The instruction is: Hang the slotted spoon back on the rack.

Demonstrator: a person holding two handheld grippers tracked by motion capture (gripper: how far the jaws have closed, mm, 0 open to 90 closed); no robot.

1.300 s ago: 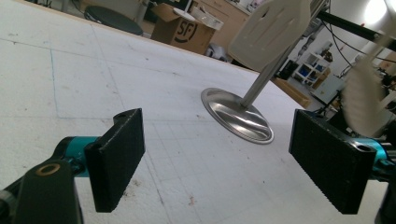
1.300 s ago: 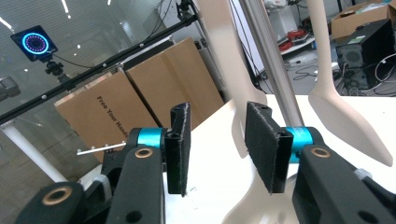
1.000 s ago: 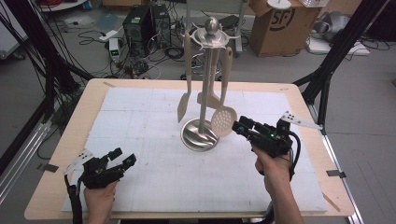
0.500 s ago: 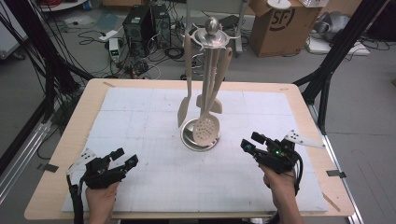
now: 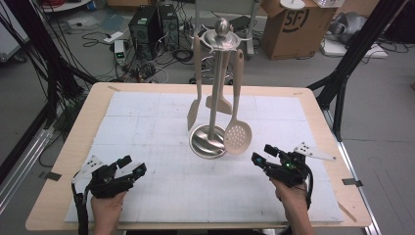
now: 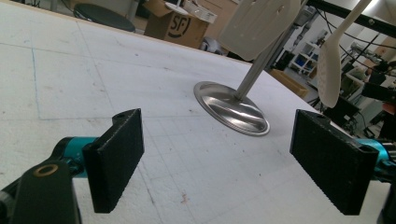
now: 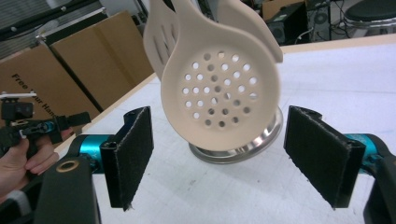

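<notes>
Our right gripper (image 5: 265, 155) has drawn back from the skimmer (image 5: 238, 137) over the last second. A second ago it was up beside the perforated bowl; now it sits low near the front right of the table (image 5: 78, 127), jaws spread wide and holding nothing. In the right gripper view the skimmer (image 7: 219, 98) hangs in front of us between the open pads (image 7: 134, 156), but apart from them.

The skimmer now hangs from the rack (image 5: 221, 38), its bowl just above the rack's round base (image 5: 208, 142). It sits a little differently than half a second ago, so it may still be swinging; we cannot tell from one frame. A spatula (image 5: 194, 110) and a turner (image 5: 219, 103) hang beside it.

Our left gripper (image 5: 132, 165) rests at the front left, well apart from the rack, also open and empty, as it was a second ago. Its own view shows the base (image 6: 232, 108) ahead.

We judge that the skimmer is hung and released, so this step looks done.
</notes>
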